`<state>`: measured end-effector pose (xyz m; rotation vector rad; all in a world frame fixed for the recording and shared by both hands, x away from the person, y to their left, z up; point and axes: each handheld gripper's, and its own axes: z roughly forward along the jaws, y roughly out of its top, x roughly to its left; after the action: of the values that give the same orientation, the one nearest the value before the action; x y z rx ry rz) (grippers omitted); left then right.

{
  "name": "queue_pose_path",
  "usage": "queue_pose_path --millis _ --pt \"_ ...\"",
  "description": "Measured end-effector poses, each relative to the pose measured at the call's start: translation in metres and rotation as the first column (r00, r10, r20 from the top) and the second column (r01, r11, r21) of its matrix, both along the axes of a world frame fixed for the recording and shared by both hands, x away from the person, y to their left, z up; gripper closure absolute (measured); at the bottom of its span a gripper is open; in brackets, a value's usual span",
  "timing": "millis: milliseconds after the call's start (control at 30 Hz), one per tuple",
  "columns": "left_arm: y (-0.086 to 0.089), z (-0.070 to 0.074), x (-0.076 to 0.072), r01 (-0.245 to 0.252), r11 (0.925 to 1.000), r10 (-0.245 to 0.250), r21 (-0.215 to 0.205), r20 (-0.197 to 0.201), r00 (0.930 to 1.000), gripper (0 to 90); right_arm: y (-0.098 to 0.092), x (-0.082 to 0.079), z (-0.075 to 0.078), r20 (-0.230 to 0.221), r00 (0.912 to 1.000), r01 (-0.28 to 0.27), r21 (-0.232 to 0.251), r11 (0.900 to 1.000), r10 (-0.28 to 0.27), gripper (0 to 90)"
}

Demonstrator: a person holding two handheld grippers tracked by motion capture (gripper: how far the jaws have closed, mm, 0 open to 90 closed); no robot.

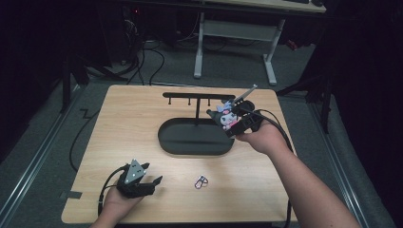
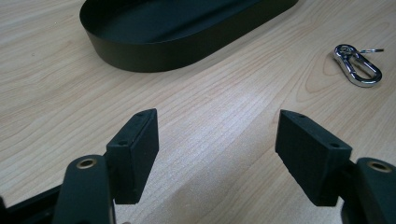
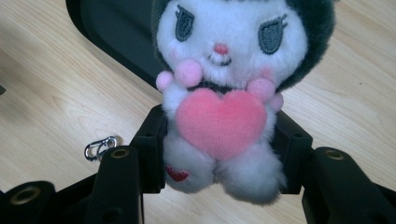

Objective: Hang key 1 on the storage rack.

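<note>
Plush keychain doll (image 3: 224,107): right gripper (image 1: 228,122) is pinching its lower body, carrying it upright beside the black hook stand (image 1: 198,97). Left gripper (image 1: 149,176) is idling, jaws spread.

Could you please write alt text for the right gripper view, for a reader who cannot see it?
The right gripper clamps a white plush toy hugging a pink heart between its black fingers, above a wooden table. A silver clip lies lower left.

Table (image 1: 142,123) lit bright from above, surroundings v. dark; gripper views sharp, soft shadows.
</note>
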<state>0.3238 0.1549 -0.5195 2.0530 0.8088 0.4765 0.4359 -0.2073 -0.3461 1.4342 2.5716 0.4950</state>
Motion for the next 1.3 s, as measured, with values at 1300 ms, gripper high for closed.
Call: queue_pose_path --millis 1300 --pt "-0.004 -0.004 -0.001 0.026 0.9995 -0.025 0.02 -0.016 0.9996 31.3 -0.014 0.021 -0.045 -0.008 0.9956 0.094 0.056 0.994 -0.094 47.7"
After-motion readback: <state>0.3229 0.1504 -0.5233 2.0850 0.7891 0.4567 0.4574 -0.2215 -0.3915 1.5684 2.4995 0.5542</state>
